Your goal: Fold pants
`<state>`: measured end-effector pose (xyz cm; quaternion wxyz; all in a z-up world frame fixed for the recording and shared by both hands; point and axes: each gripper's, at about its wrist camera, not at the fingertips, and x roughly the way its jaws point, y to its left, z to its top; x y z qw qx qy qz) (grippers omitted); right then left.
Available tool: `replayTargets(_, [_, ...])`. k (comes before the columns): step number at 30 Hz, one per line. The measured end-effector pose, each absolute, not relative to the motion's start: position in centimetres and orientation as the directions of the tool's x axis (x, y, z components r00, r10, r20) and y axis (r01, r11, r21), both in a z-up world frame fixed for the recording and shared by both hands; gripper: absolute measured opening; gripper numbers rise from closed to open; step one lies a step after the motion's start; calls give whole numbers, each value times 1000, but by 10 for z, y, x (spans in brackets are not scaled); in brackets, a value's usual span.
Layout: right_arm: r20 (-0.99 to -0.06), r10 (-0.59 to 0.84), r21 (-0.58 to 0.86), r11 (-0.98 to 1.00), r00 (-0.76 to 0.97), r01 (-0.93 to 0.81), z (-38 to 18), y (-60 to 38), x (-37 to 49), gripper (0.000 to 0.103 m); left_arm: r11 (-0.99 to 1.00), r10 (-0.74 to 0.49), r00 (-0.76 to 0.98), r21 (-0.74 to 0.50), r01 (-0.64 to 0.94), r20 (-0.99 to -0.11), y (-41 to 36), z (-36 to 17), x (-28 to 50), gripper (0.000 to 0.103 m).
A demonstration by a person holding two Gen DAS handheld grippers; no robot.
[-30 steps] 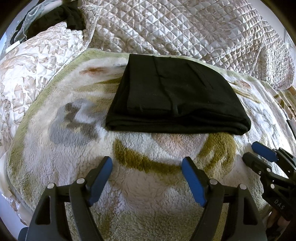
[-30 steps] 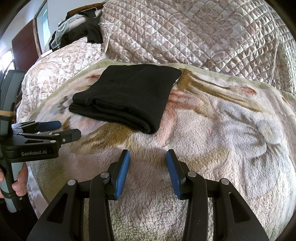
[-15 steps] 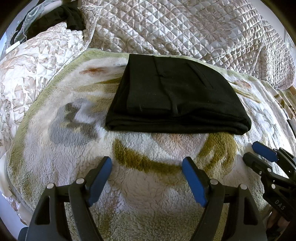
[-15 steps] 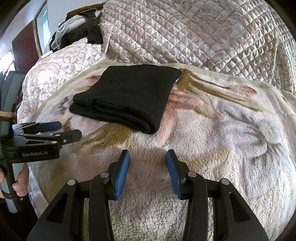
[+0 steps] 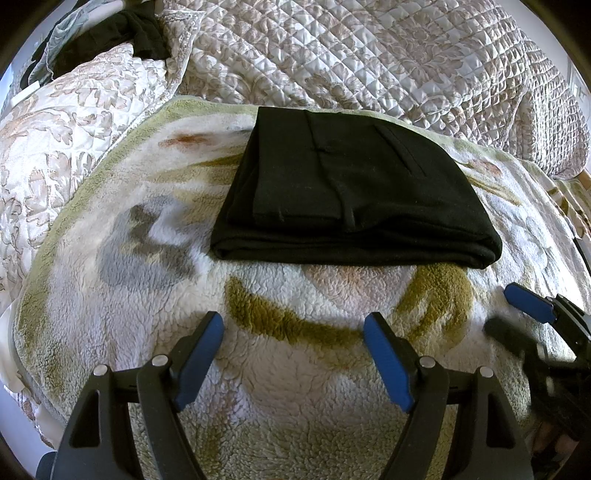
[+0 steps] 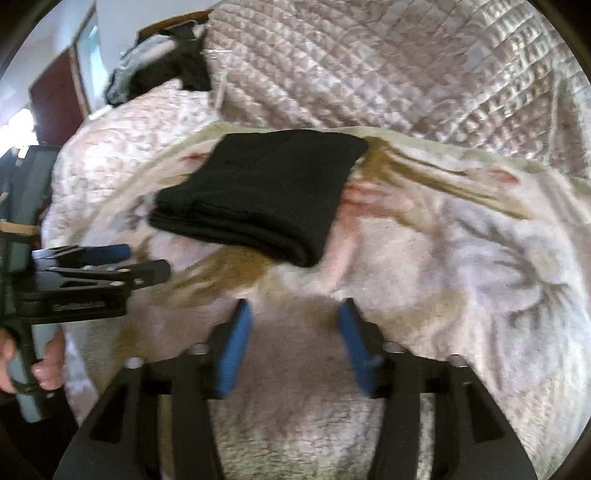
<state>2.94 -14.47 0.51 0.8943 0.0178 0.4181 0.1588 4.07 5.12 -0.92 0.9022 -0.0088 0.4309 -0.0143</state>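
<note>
Black pants (image 5: pixel 351 195) lie folded into a flat rectangular bundle on a fluffy patterned blanket (image 5: pixel 295 369); the right wrist view shows the same pants (image 6: pixel 258 199) up and to the left. My left gripper (image 5: pixel 293 328) hovers open over the blanket in front of the bundle, holding nothing. In the right wrist view it appears as the left gripper (image 6: pixel 144 262) at the left edge, held by a hand (image 6: pixel 48 365). My right gripper (image 6: pixel 293 314) is over bare blanket, its jaws opening with nothing between them. From the left wrist camera, the right gripper (image 5: pixel 506 310) is at the right edge, blurred.
A quilted cream bedspread (image 5: pixel 369 55) rises behind the blanket. Dark and grey clothes (image 5: pixel 110 33) are heaped at the far left corner. A dark red door (image 6: pixel 59 103) stands beyond the bed on the left.
My right gripper's jaws have spread wider and its view has blurred and tilted slightly. The left gripper and the folded pants have stayed where they were.
</note>
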Motion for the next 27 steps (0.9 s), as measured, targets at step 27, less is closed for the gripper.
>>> replayTargets(27, [-760, 139, 5, 978, 635, -208, 2, -118, 28, 85, 1000, -29, 629, -18, 23, -777, 51, -10, 40, 82])
